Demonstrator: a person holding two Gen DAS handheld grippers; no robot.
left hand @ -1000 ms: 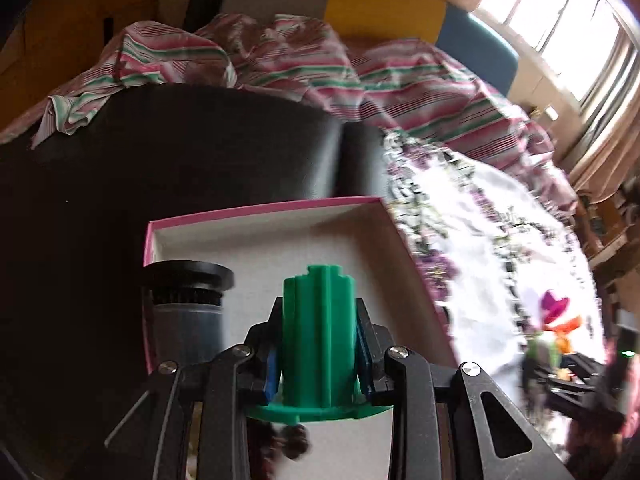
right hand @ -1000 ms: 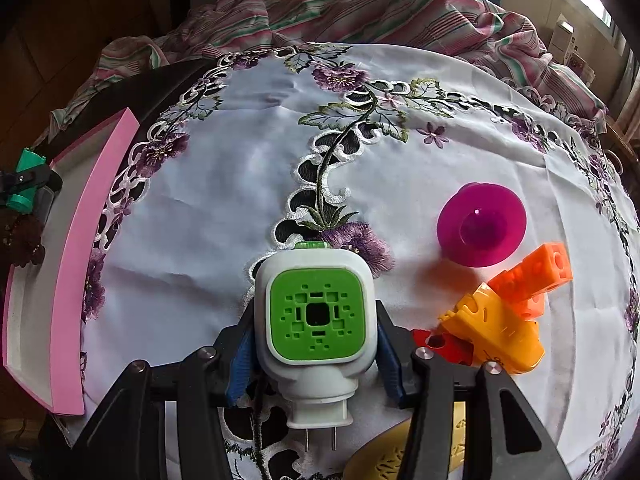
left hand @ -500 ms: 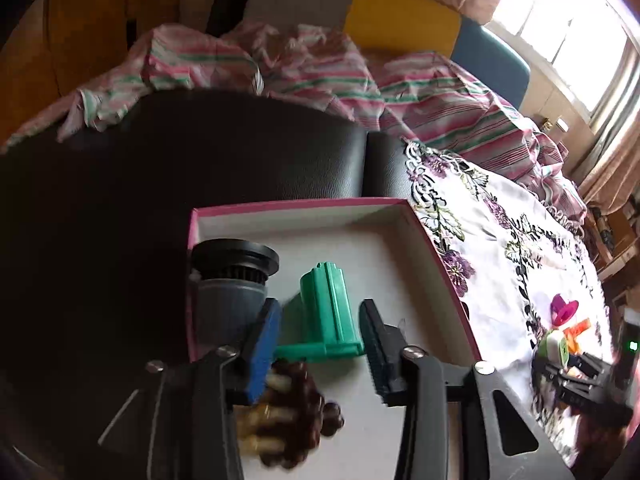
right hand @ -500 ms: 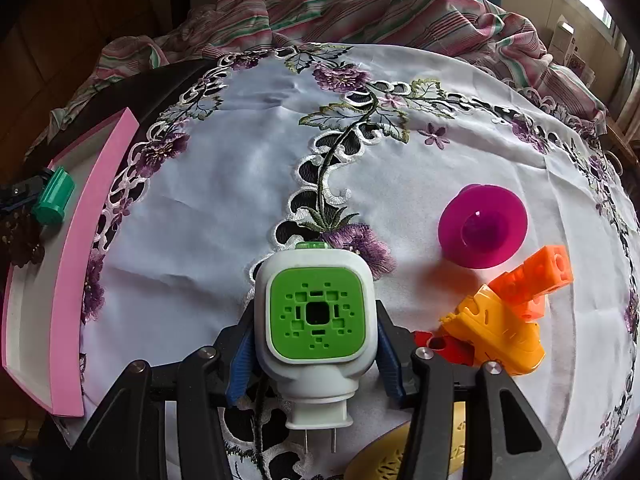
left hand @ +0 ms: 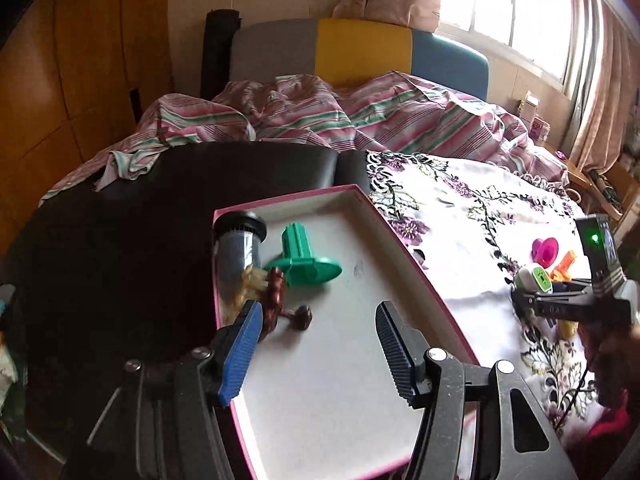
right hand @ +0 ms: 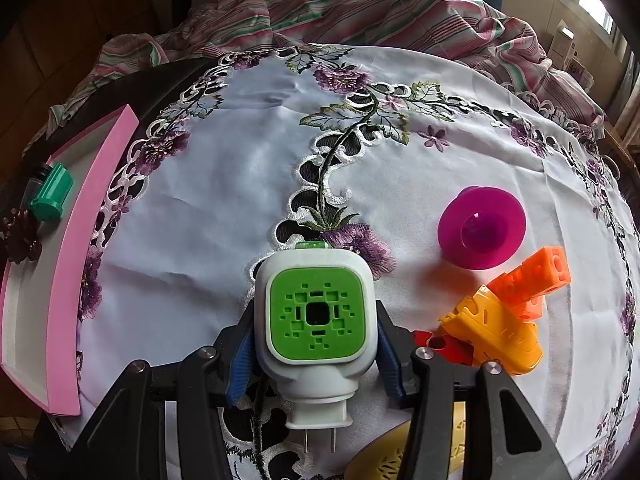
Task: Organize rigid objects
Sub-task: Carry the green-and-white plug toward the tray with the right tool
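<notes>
The green peg (left hand: 306, 258) lies on its side in the pink-rimmed box (left hand: 394, 236), mid-left of frame, beside the grey canister (left hand: 238, 248) and brown bead clip (left hand: 276, 296). My left tongs (left hand: 318, 340) have just been opening and stand apart, nothing between them. My right tongs (right hand: 316, 344) are clamped on the green-faced plug (right hand: 316, 316), low over the tabletop (right hand: 224, 184). Left to sort, I reckon: magenta disc (right hand: 480, 232), orange block (right hand: 528, 280), yellow piece (right hand: 496, 332).
</notes>
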